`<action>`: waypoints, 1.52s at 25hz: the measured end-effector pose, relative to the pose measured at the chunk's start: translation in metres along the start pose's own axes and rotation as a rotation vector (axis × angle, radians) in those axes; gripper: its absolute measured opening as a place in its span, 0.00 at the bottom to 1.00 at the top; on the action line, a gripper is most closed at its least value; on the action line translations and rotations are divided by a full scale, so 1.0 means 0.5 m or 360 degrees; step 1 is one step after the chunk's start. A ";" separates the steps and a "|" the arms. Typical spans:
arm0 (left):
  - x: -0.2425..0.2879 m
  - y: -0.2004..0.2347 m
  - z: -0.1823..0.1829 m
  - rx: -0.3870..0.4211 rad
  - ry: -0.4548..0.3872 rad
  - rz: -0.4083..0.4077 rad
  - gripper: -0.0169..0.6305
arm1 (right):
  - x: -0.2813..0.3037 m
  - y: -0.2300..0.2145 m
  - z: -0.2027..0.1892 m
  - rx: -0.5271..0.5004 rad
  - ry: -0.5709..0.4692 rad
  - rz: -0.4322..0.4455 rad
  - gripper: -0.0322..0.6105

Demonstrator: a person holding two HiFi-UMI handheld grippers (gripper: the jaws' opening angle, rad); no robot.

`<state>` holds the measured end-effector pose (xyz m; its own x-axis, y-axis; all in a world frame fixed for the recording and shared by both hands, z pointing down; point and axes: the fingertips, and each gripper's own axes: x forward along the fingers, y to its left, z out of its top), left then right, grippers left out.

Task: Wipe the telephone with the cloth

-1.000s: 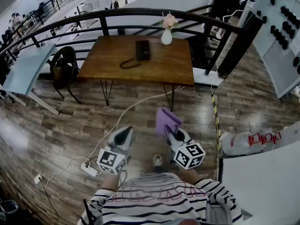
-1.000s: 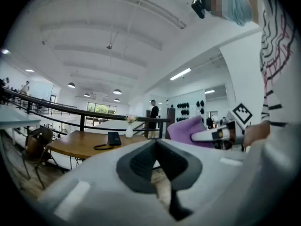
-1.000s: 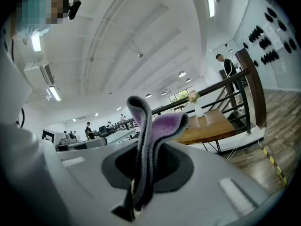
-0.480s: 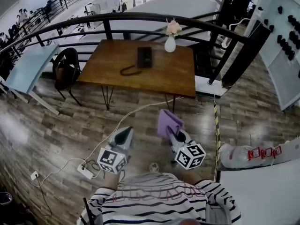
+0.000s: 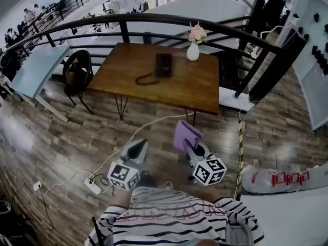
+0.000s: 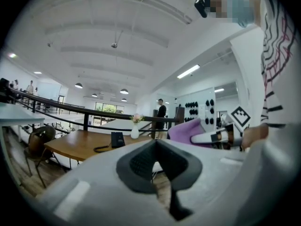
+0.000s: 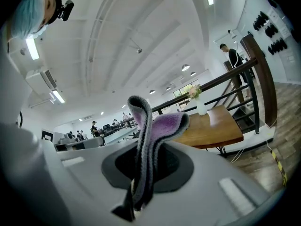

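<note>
A black telephone (image 5: 163, 64) lies on the wooden table (image 5: 195, 88) ahead, its cord (image 5: 145, 79) curled to its left; the left gripper view shows the telephone (image 6: 117, 139) small and far off. My right gripper (image 5: 187, 146) is shut on a purple cloth (image 5: 185, 135) that sticks up from its jaws, seen close in the right gripper view as the cloth (image 7: 153, 140). My left gripper (image 5: 137, 150) is shut with nothing in it. Both grippers hang over the floor, well short of the table.
A white vase with flowers (image 5: 193, 46) stands at the table's far edge by a black railing (image 5: 154, 19). A black chair (image 5: 75, 73) and a light blue table (image 5: 33, 68) sit at left. A white cable and power strip (image 5: 95, 184) lie on the floor.
The table and telephone have come lower and nearer in the head view as the person walks toward them. Both grippers keep their hold and place before the body.
</note>
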<state>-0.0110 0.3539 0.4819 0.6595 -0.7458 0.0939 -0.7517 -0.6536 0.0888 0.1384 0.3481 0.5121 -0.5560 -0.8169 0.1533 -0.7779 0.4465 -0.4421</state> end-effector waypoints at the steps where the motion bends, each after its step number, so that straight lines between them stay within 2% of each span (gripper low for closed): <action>1: 0.005 0.007 -0.001 -0.0011 0.0004 0.0006 0.03 | 0.007 -0.006 0.000 0.0010 0.0004 -0.0004 0.11; 7: 0.044 0.076 -0.007 -0.0077 0.0007 -0.0002 0.03 | 0.071 -0.021 0.011 0.0032 0.0016 -0.0039 0.11; 13: 0.109 0.161 0.024 -0.0102 -0.0022 -0.0061 0.03 | 0.155 -0.035 0.053 0.0028 0.0002 -0.0098 0.11; 25: 0.190 0.413 0.082 -0.0146 -0.0018 -0.0185 0.03 | 0.400 -0.017 0.135 0.0030 -0.0058 -0.0212 0.11; 33: 0.215 0.555 0.097 -0.0149 0.0013 -0.0292 0.03 | 0.524 0.010 0.151 0.0053 -0.0112 -0.0312 0.11; 38: 0.245 0.615 0.090 -0.0165 0.0042 -0.0337 0.03 | 0.572 0.009 0.152 0.0075 -0.0135 -0.0365 0.11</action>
<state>-0.1617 0.0558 0.4763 0.8035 -0.5888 0.0878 -0.5927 -0.7774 0.2105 -0.0019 0.0889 0.4868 -0.3384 -0.9236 0.1802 -0.8653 0.2302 -0.4453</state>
